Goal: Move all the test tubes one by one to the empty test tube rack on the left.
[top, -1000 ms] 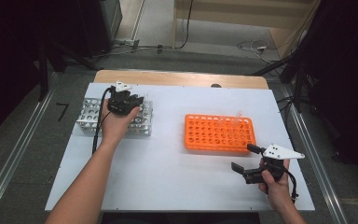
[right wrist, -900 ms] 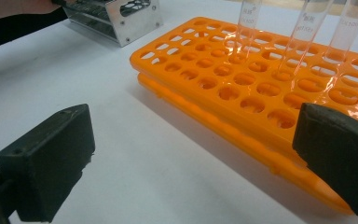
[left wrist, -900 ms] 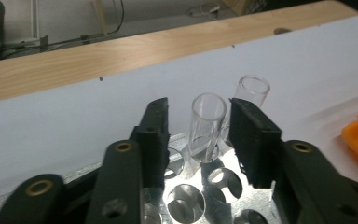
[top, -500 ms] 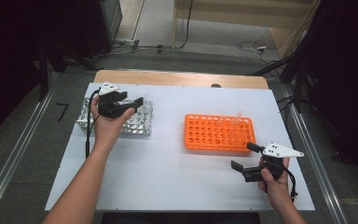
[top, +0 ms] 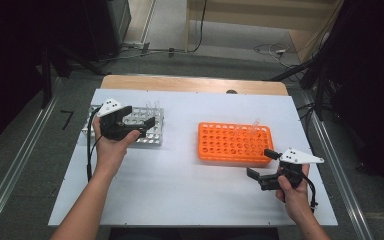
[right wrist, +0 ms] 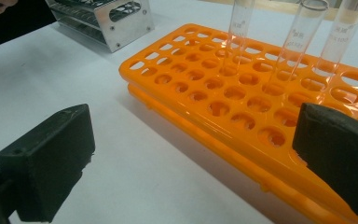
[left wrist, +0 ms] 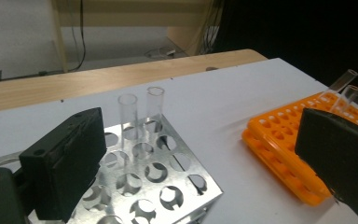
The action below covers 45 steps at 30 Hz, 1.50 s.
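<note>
A metal tube rack (top: 152, 140) (left wrist: 168, 186) stands at the table's left with two clear tubes (left wrist: 128, 112) upright at its far side. My left gripper (top: 141, 116) (left wrist: 200, 163) hovers over its near left part. Its jaws have just been opening and stand wide, with nothing between them. An orange rack (top: 230, 145) (right wrist: 205, 93) lies right of centre and holds three clear tubes (right wrist: 298, 37). My right gripper (top: 261, 163) (right wrist: 193, 163) is open just off the orange rack's near right corner, low over the table and holding nothing.
The white table top (top: 180, 190) has bare room between the two racks and along its near edge. A wooden strip (top: 190, 84) borders the far edge. Cables trail from both grippers. Metal rails (top: 25, 160) run along the floor on both sides.
My left gripper's jaws have opened wide, and the hand has drawn back a little from over the metal rack toward its near left. The right hand has stayed put.
</note>
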Each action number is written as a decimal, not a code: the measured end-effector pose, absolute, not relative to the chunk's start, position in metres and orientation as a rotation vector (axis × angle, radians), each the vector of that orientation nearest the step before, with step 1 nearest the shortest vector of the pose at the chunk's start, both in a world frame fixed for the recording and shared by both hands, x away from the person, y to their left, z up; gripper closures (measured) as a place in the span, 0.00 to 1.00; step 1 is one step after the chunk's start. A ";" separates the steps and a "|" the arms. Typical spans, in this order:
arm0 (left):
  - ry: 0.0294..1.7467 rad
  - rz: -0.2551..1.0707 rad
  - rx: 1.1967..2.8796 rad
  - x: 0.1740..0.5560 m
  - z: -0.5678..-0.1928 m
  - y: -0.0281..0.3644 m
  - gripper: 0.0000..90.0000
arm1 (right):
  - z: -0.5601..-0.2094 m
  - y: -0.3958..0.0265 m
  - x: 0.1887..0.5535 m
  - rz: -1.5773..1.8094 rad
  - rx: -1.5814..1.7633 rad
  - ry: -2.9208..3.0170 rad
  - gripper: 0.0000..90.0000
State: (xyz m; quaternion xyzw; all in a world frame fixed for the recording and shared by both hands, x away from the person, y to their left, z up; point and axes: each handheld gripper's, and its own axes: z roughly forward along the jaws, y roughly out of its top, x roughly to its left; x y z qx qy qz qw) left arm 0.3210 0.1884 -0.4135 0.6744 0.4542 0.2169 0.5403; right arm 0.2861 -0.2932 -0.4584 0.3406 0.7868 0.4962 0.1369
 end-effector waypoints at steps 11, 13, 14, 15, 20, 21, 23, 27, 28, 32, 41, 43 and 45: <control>0.977 0.509 1.614 0.287 -0.419 0.164 0.00 | -0.451 -0.285 0.297 1.448 0.978 2.270 0.00; 0.969 0.499 1.606 0.282 -0.422 0.161 0.00 | -0.449 -0.285 0.301 1.452 0.980 2.264 0.00; 0.967 0.491 1.606 0.281 -0.424 0.160 0.00 | -0.447 -0.284 0.303 1.450 0.986 2.259 0.00; 0.964 0.486 1.619 0.281 -0.425 0.158 0.00 | -0.446 -0.284 0.305 1.444 0.989 2.253 0.00; 0.955 0.465 1.626 0.279 -0.429 0.153 0.00 | -0.441 -0.278 0.316 1.419 0.988 2.236 0.00; 0.955 0.461 1.623 0.278 -0.430 0.152 0.00 | -0.440 -0.277 0.319 1.414 0.995 2.233 0.00; 0.956 0.460 1.627 0.278 -0.431 0.151 0.00 | -0.439 -0.276 0.325 1.408 1.004 2.231 0.00; 0.954 0.454 1.629 0.277 -0.432 0.150 0.00 | -0.440 -0.275 0.339 1.380 1.050 2.236 0.01; 0.954 0.451 1.628 0.277 -0.432 0.150 0.00 | -0.441 -0.276 0.342 1.385 1.065 2.232 0.05; 0.955 0.444 1.626 0.277 -0.433 0.148 0.00 | -0.444 -0.277 0.353 1.365 1.128 2.212 0.17; 0.951 0.428 1.632 0.277 -0.436 0.143 0.00 | -0.459 -0.278 0.364 1.337 1.240 2.209 0.50; 0.949 0.427 1.640 0.277 -0.437 0.142 0.00 | -0.461 -0.276 0.365 1.316 1.242 2.221 0.55; 0.948 0.424 1.643 0.277 -0.438 0.140 0.00 | -0.463 -0.274 0.365 1.311 1.254 2.216 0.58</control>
